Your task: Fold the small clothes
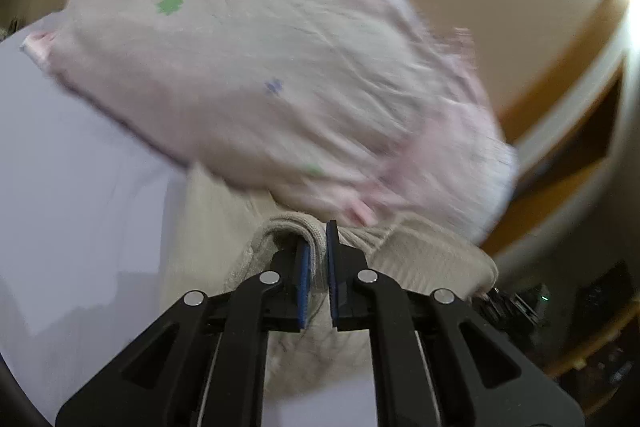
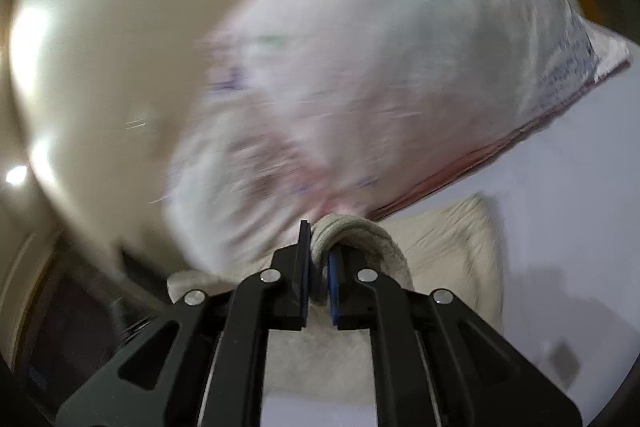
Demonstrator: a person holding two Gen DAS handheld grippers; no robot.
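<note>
- Left claw (image 1: 316, 247) is seen clenched on a ribbed beige edge of the beige knit garment (image 1: 216, 223), the fabric looping over the blue pad of one finger.
- Right claw (image 2: 318, 247) is likewise clenched on a rolled ribbed edge of the same beige knit garment (image 2: 448, 247), the cloth being wrapped around one blue pad.
- The garment is thus held at two points and is partly lifted; its lower part is seen draped below both claws onto the white tabletop (image 1: 80, 187).
- A pale pink printed cloth (image 1: 260, 67), with small green and blue marks, is seen just beyond the beige garment, touching or overlapping its far edge; it is heavily blurred, so whether it is lying flat or in the air cannot be told.
- In the right wrist view the same printed cloth (image 2: 380, 67) fills the space above the beige garment, with a reddish hem towards the tabletop (image 2: 580, 187).
- Progress is judged to be early: no finished fold is visible in the beige garment, which appears bunched at the claws, and no stacked folded pieces are shown.
- What is left is judged to be the laying out, the folding and the setting down.
- The long axis of the beige garment appears to run from the claws downwards and towards the viewer, with the ribbed edge uppermost; its full outline is hidden, so this is uncertain.
</note>
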